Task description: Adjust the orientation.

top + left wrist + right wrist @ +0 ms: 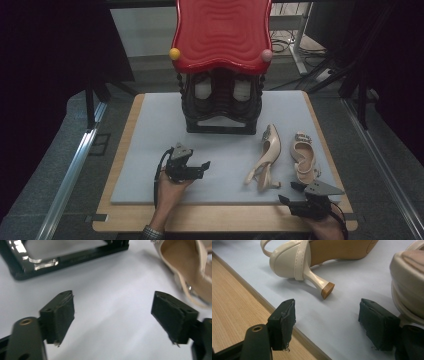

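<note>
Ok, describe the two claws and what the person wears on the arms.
Both tools are black. The left claw carries a grey three-cornered plate on top and a black cable looping back past the hand. The right claw has the same grey plate and a cable by the wrist. Each ends in two blocky black jaws with fraying pads. A dark patterned cuff shows at the left wrist.

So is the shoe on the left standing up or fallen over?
Fallen over. The left shoe lies on its side on the grey mat, its heel pointing sideways, not down.
</note>
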`<move>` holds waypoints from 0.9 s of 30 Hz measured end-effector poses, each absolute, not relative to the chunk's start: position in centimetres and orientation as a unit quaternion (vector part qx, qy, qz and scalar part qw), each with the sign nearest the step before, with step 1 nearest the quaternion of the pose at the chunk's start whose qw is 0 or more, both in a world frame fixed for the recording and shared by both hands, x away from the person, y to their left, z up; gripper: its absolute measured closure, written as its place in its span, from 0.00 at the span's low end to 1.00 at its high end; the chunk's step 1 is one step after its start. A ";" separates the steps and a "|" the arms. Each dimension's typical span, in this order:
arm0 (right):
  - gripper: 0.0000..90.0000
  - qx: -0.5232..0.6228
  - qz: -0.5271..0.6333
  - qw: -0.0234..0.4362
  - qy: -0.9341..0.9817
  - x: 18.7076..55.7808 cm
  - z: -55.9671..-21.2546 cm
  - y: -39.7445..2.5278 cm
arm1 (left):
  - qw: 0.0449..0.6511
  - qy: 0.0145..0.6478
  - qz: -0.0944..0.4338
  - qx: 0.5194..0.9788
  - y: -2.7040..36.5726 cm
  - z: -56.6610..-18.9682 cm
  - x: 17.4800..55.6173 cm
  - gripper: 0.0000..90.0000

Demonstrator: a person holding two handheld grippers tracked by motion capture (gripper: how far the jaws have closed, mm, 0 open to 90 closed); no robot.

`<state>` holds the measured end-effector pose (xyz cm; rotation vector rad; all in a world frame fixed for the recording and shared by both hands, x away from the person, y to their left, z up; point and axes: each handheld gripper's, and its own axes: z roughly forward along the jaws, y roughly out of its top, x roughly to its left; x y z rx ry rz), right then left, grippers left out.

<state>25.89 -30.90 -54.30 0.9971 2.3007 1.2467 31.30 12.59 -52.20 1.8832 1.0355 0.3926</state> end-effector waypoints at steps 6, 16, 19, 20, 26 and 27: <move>0.43 0.358 0.443 0.160 0.807 25.9 -54.0 -31.0 | 0.448 0.446 0.168 0.756 14.8 -53.8 29.3 0.07; 0.75 0.360 0.461 0.133 0.800 26.0 -52.2 -30.8 | 0.401 0.481 0.190 0.756 17.5 -56.2 27.1 0.07; 0.83 0.366 0.460 0.122 0.799 26.4 -51.8 -30.7 | 0.395 0.469 0.211 0.761 17.3 -56.5 26.8 0.07; 0.85 0.366 0.457 0.122 0.801 26.5 -51.8 -30.6 | 0.394 0.468 0.214 0.762 17.2 -56.5 26.8 0.07; 0.92 0.359 0.458 0.124 0.804 27.1 -50.2 -30.0 | 0.398 0.468 0.216 0.759 17.2 -56.7 26.7 0.07; 0.92 0.357 0.458 0.126 0.805 27.2 -49.9 -29.8 | 0.398 0.468 0.216 0.759 17.2 -56.7 26.7 0.07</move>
